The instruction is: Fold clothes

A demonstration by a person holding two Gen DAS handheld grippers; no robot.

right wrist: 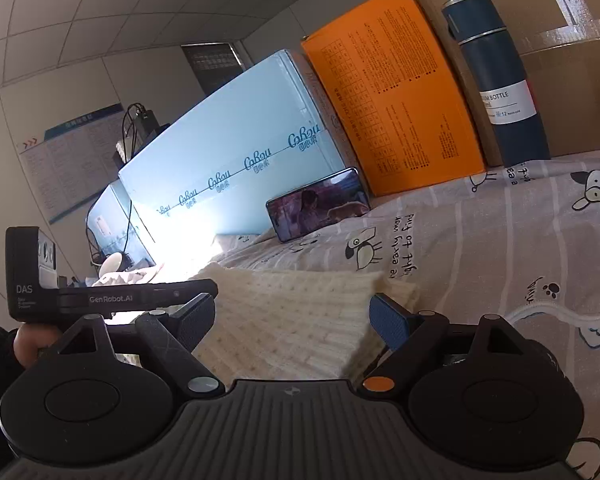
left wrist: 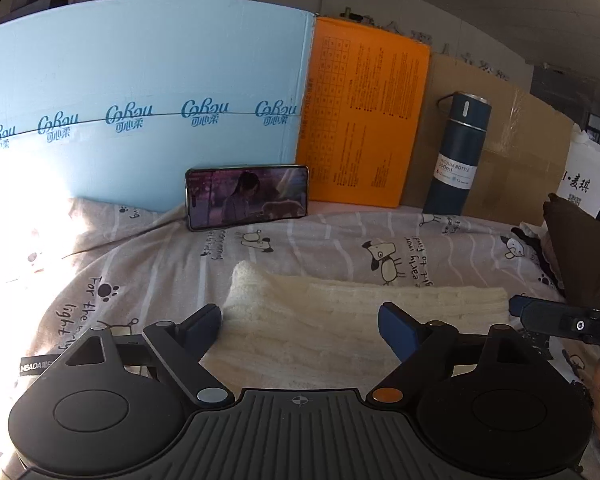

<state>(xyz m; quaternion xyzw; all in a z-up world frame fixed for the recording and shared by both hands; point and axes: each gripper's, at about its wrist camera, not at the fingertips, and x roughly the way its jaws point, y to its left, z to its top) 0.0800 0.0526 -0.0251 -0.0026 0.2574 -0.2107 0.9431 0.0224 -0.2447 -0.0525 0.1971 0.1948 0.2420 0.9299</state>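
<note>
A cream knitted garment (left wrist: 340,312) lies folded flat on the dog-print bedsheet (left wrist: 160,272). My left gripper (left wrist: 300,328) is open, its blue pads on either side of the garment's near left part, just above it. My right gripper (right wrist: 292,316) is open over the garment's (right wrist: 300,304) right end, with nothing between the jaws but cloth below. The right gripper's body shows at the right edge of the left wrist view (left wrist: 560,320); the left gripper's body shows at the left of the right wrist view (right wrist: 112,296).
A phone (left wrist: 246,196) playing video leans on a light blue box (left wrist: 140,92) at the back. An orange box (left wrist: 364,116), a cardboard box (left wrist: 512,152) and a dark blue vacuum bottle (left wrist: 458,152) stand along the back. A dark brown cushion (left wrist: 580,256) sits at right.
</note>
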